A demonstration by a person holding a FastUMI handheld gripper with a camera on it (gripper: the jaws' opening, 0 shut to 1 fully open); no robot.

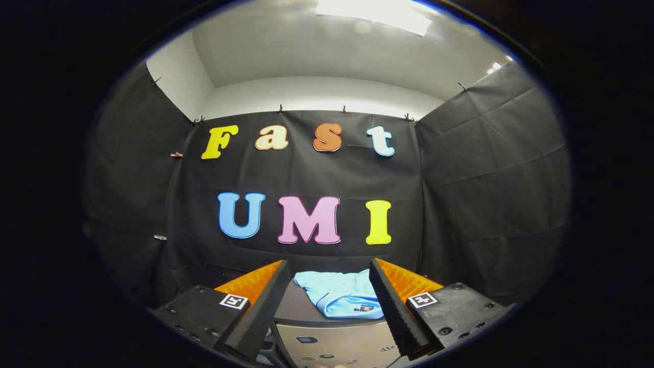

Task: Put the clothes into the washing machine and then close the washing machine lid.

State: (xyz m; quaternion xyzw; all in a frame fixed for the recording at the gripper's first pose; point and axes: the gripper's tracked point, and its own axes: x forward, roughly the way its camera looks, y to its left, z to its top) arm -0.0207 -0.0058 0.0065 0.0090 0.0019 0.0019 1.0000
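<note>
— Between the fingers of the tongs (327, 301), what shows?

— Light blue clothes (341, 296), folded. They lie on the dark top of the washing machine (337, 347), just ahead of the fingers.

— Is the washer's lid (299, 309) up?

— It looks flat and shut, with the clothes resting on it. Nothing can be seen inside the machine.

— Do the tongs hold anything?

— No. The fingers stand wide apart, one on each side of the clothes, and touch nothing.

— And around it?

— Black cloth walls (490, 194) stand behind and at both sides. The machine's grey front panel sits low between the fingers.
</note>
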